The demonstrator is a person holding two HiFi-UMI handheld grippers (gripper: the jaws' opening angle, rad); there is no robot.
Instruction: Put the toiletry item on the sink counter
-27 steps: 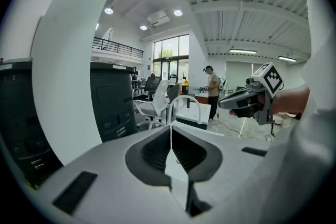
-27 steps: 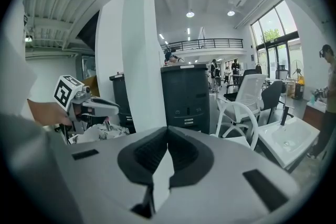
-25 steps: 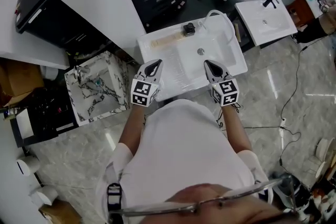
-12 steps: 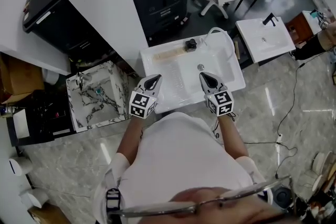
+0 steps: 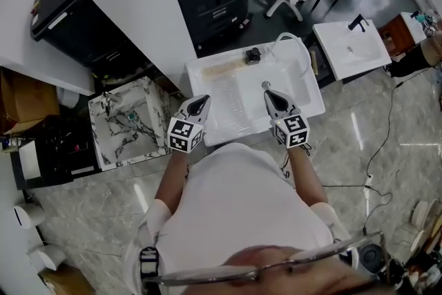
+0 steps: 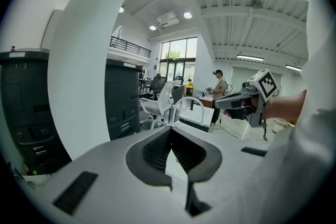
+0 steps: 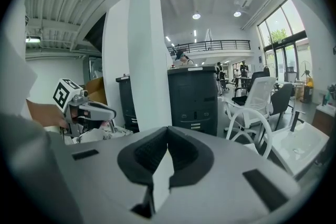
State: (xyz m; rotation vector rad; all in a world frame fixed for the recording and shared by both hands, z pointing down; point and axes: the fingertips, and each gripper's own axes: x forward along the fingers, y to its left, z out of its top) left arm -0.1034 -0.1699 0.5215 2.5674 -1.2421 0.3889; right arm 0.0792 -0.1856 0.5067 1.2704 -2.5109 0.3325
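As the left tool (image 5: pixel 198 106) and right tool (image 5: pixel 273 99) hung clenched, empty, above the sink (image 5: pixel 314 97), a dark item (image 5: pixel 253 55), likely the toiletry, sat on its rear bench (image 5: pixel 195 71); clumsy reaching might knock it off.

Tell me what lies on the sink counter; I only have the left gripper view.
Observer: A pale long item and a small black object lie along the back edge of the white sink.
Operator: Is the right gripper carrying anything?
Observer: No. The right gripper is shut and empty; the head view shows it over the basin.
Operator: Where is mine relative to the sink?
Observer: The left gripper is at the sink's left front edge.
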